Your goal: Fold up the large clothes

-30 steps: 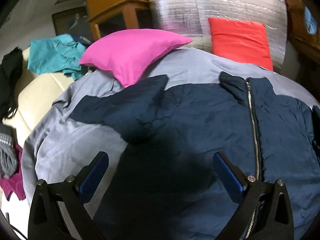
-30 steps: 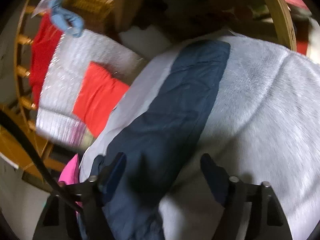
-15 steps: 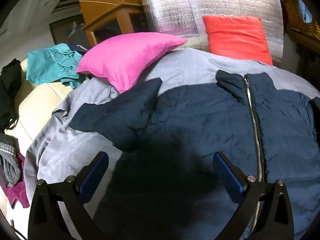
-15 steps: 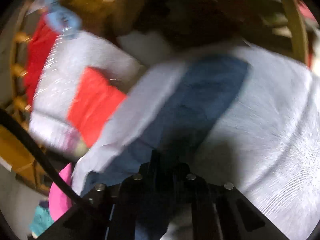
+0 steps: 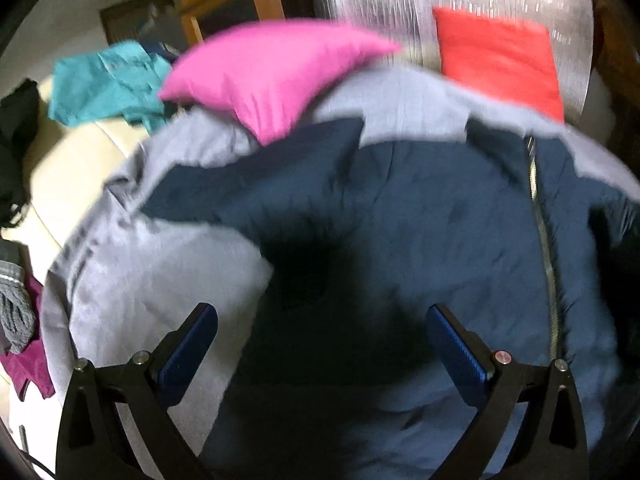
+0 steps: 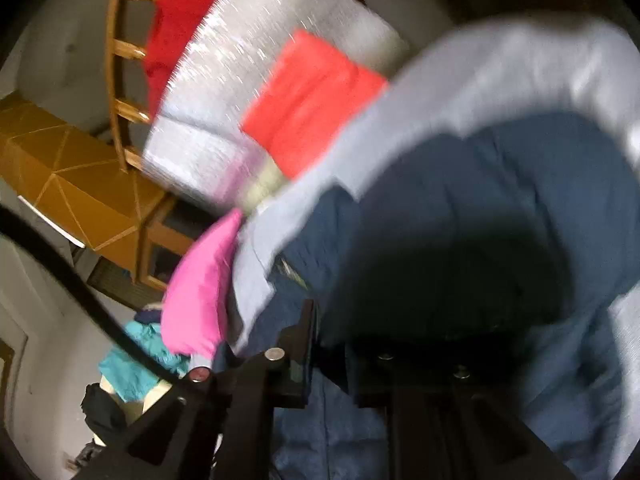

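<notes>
Left gripper point(image 5: 320, 344) jaws wide over zipped navy padded jacket point(image 5: 420, 220) on grey sheet point(image 5: 140, 280) — right gripper point(image 6: 332, 344) jaws narrow, opening, jacket fabric between.

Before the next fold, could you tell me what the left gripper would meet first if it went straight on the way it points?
Most likely the navy jacket: the left gripper, jaws open and empty, points down at its dark body, left of the zipper. Depth is unclear.

Dim indoor light, heavy motion blur, fisheye vignette, dark central shadows.
</notes>
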